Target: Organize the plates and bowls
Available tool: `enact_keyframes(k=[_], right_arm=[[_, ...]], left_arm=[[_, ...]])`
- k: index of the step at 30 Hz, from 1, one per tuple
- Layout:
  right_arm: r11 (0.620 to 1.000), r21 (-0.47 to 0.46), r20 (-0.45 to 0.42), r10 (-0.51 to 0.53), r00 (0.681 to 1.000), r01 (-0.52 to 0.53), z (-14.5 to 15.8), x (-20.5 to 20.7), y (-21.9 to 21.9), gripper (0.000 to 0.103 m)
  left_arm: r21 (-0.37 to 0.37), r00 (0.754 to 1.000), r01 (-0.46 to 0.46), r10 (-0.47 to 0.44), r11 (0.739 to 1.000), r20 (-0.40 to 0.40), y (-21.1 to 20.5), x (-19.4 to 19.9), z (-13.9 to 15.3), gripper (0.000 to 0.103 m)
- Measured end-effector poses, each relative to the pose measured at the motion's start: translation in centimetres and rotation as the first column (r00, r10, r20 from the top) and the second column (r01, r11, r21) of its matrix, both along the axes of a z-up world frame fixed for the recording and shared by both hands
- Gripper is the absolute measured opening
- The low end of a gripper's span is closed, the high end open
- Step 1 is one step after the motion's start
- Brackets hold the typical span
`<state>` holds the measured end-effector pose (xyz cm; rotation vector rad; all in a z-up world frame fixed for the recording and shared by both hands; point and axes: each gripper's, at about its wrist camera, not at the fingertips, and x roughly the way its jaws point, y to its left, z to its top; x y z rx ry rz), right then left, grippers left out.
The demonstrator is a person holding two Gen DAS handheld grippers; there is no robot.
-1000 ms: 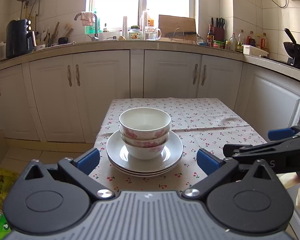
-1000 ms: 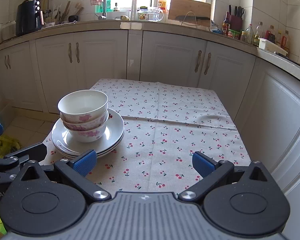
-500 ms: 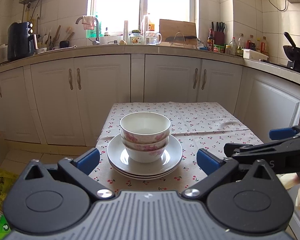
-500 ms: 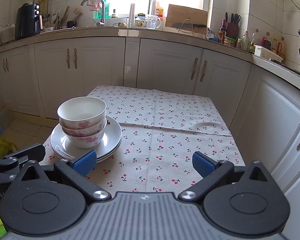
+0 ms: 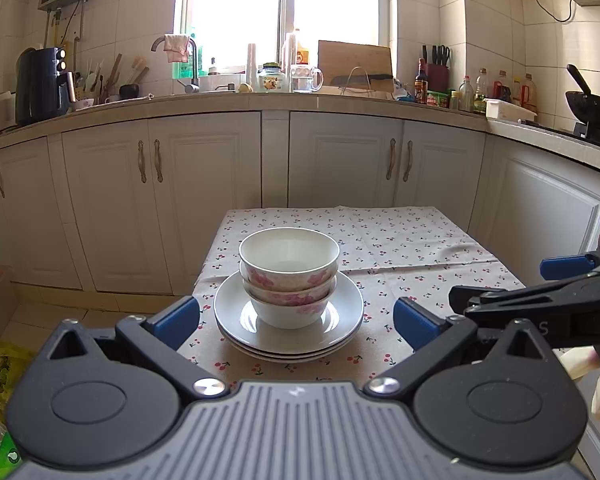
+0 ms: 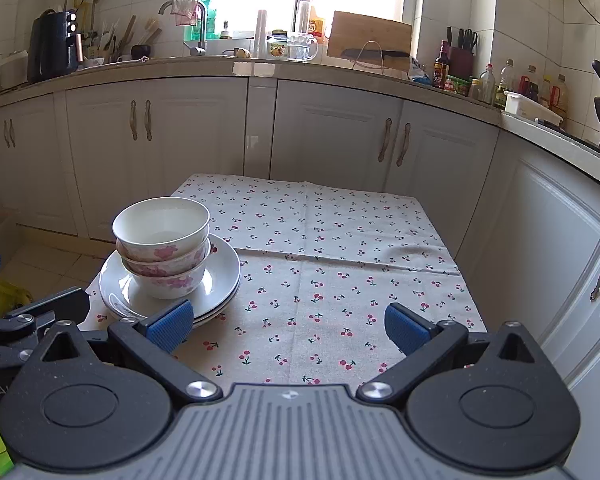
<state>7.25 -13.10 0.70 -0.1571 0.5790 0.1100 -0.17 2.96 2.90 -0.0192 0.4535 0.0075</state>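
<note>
Behind left tongs [image 5: 296,322], plates' [image 5: 340,316] near rim hides.

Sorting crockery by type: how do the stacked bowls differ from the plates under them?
The bowls are deep, with pink flowers outside; the plates are shallow, wide and plain. The bowls nest three high and sit on top; the plates lie on the tablecloth. Both are white and neatly stacked.

bowls [image 5: 289,276] nested – on plates [image 5: 340,322] | plates stacked on tablecloth [image 6: 340,280], at its left near corner | cabinets [image 6: 332,140] behind the table – counter [image 6: 340,70] on top
</note>
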Motion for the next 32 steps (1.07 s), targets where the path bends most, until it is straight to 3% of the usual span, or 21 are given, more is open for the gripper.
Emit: enact_keyframes(k=[32], right_arm=[[1.000,-0.010,0.010,-0.012,1.000,0.012,0.03,-0.01,-0.11,0.103]], left_arm=[[-0.005,1.000,-0.001,0.001,1.000,-0.009,-0.03,0.18,-0.04,0.102]])
